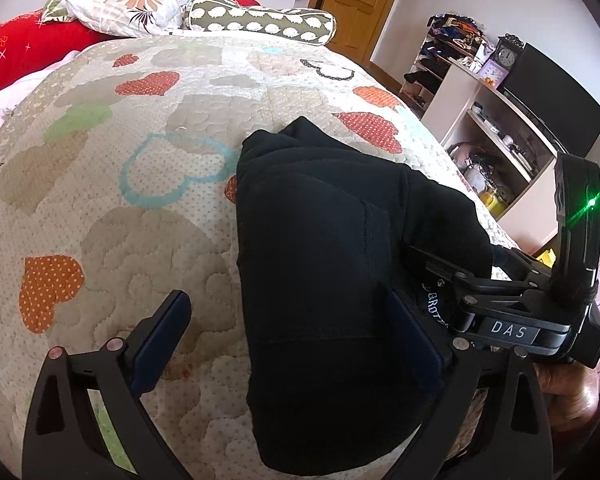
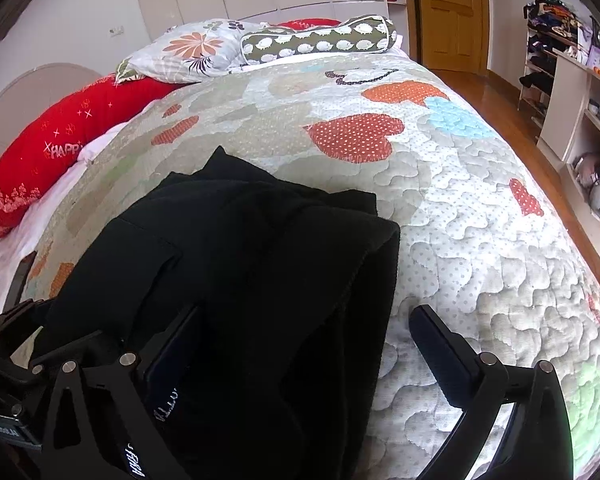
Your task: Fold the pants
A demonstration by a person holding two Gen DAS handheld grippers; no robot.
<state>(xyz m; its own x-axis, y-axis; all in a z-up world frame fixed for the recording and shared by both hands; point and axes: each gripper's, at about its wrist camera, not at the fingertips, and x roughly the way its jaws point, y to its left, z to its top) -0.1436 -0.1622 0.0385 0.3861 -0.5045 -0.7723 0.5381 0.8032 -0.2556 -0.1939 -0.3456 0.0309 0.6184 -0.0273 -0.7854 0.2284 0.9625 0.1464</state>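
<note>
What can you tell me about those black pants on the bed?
The black pants are soft, thick, matte cloth, like fleece, with stitched seams showing. They lie folded into a bundle of layers on the heart-patterned quilt, near its close edge. White lettering shows on the near end, too small to read. Both open grippers straddle them: the left gripper has one finger over the cloth and one over the quilt, and so does the right gripper. Neither is pinching them.

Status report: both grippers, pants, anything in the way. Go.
Left gripper open, right gripper open, nothing gripped. Black pants folded on quilt. Nothing in the way.
</note>
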